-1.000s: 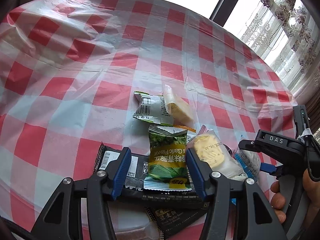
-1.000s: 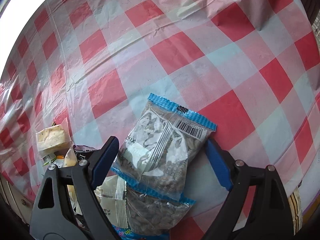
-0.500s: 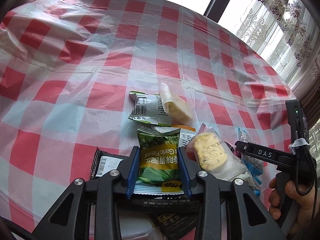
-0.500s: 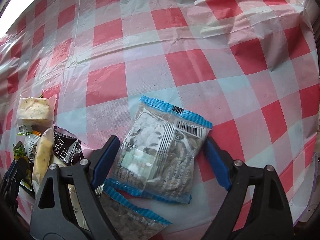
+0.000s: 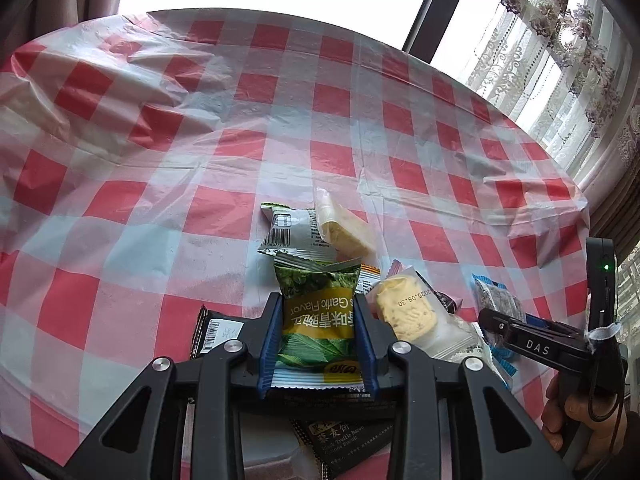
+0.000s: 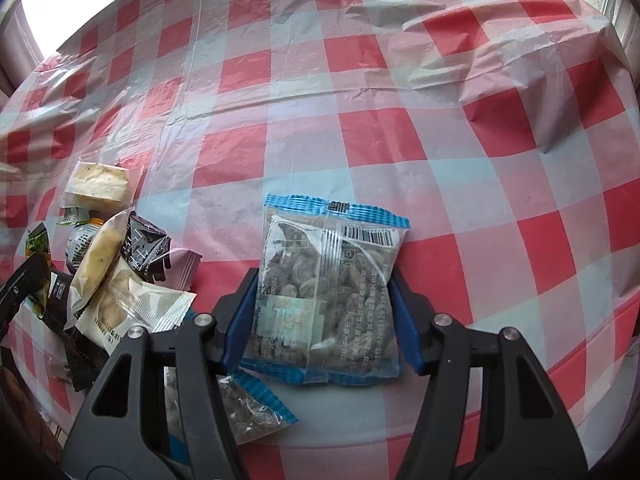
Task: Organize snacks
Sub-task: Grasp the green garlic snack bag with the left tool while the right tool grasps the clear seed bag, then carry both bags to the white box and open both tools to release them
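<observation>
On the red-and-white checked tablecloth (image 5: 192,148) lies a heap of snack packets. In the left wrist view my left gripper (image 5: 318,300) has a green garlic-flavour packet (image 5: 316,320) between its blue pads. Its jaws are closing and the pads press on the packet's two sides. In the right wrist view my right gripper (image 6: 323,276) straddles a clear, blue-edged packet of dark pieces (image 6: 332,248). Those jaws are closing too, and both pads touch the packet's long edges. A second blue-edged packet (image 6: 248,404) lies partly under the right gripper's left finger.
Beside the green packet lie a round biscuit in clear wrap (image 5: 404,312), a yellow cracker pack (image 5: 344,232), a silver packet (image 5: 288,232) and black packets (image 5: 220,328). A hand (image 5: 576,412) holds the right gripper's handle. The table edge drops off at the right (image 6: 600,320); curtains (image 5: 560,60) hang behind.
Both pairs of jaws have narrowed, the left onto the green packet, the right onto the blue-edged packet. The right gripper has rolled, so its packet now stands straight between the fingers.
</observation>
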Motion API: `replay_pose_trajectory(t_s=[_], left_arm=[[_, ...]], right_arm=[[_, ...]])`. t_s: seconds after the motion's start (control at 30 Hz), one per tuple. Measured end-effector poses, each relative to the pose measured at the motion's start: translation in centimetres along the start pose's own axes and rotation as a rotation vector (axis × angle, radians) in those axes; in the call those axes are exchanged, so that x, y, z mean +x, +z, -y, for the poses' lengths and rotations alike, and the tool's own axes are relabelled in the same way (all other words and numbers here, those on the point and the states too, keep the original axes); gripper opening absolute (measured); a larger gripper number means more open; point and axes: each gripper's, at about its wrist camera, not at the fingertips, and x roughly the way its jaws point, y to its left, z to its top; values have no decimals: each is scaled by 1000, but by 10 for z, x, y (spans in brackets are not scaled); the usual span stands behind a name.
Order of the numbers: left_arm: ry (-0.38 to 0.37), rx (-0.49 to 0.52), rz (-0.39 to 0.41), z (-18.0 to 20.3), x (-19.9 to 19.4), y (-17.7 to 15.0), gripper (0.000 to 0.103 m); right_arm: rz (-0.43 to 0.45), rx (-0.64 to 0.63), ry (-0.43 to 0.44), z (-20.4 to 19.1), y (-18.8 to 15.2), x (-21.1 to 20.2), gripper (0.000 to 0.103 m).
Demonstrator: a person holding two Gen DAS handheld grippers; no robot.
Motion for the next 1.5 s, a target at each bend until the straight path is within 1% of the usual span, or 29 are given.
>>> replay_pose_trajectory(t_s=[0.07,0.17,0.37,0.5,0.67,0.83,1.13,1.3,1.5], left_arm=[[3,14,9,7,-4,2,35],[9,35,22,19,-9,4,35],[11,74,40,45,-18,8,35],[5,97,46,64,-20,8,35],[-23,133,44,96,-20,5,35],[-70,178,20,130,-15,-2,35],[-170,285,-58,199,-2,-25,35],[-258,363,-127,243,4,-45,35],[-351,487,-200,290,5,-75,35]], right_arm=[[5,13,18,5,5,4,64],[15,35,38,17,2,-6,63],[38,67,67,33,2,-11,63],[58,81,85,44,-3,-21,63],[90,85,93,59,-11,-35,63],[126,96,81,81,-24,-54,63],[167,131,44,127,-53,-86,63],[166,162,11,156,-74,-98,63],[152,214,-51,196,-107,-109,63]])
